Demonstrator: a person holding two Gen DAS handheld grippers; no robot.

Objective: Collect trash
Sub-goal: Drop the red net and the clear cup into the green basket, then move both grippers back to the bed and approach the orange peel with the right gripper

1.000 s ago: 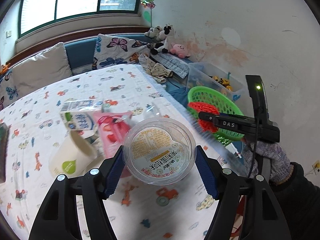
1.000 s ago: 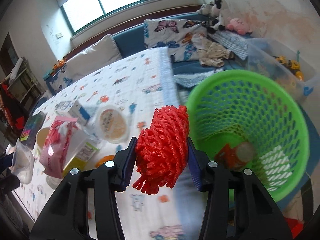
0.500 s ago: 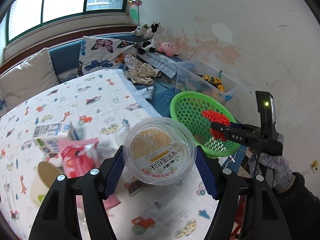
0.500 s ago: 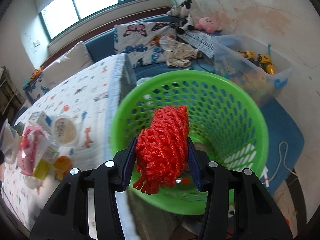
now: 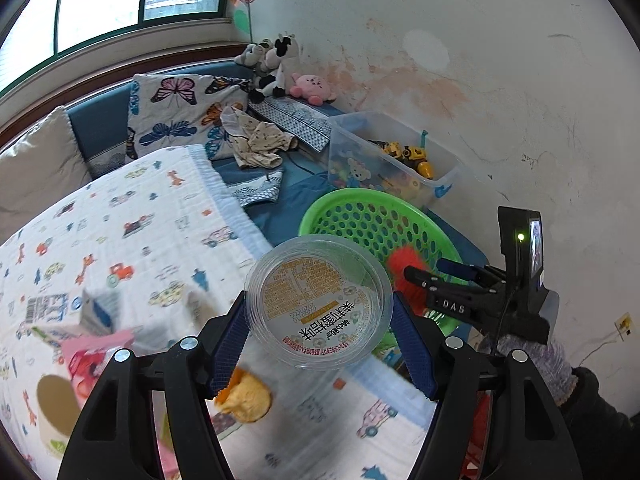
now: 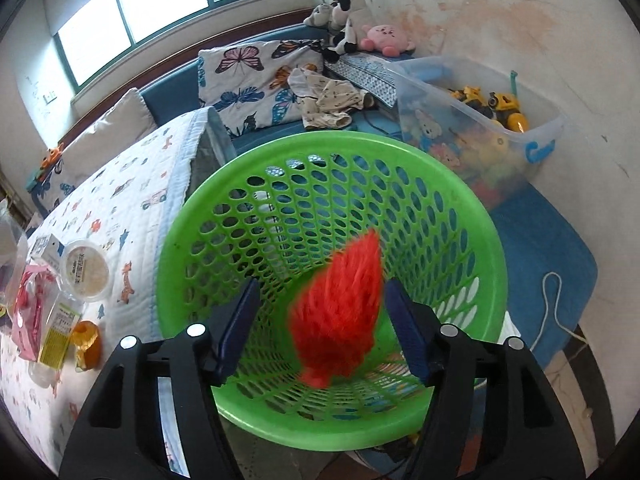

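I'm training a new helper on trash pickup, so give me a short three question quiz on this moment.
1. True or false: the right gripper grips the red foam net.
2. What does the left gripper hold? A. paper cup B. clear plastic tub C. milk carton
3. Which container lies below the red foam net?

Key:
1. False: its jaws have just been opening, and the blurred net sits loose between them.
2. B, the clear plastic tub.
3. The green basket.

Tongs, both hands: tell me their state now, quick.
Left tongs: closed on the clear plastic tub.
Right tongs: open, just been opening; the red foam net sits loose between them over the green basket.
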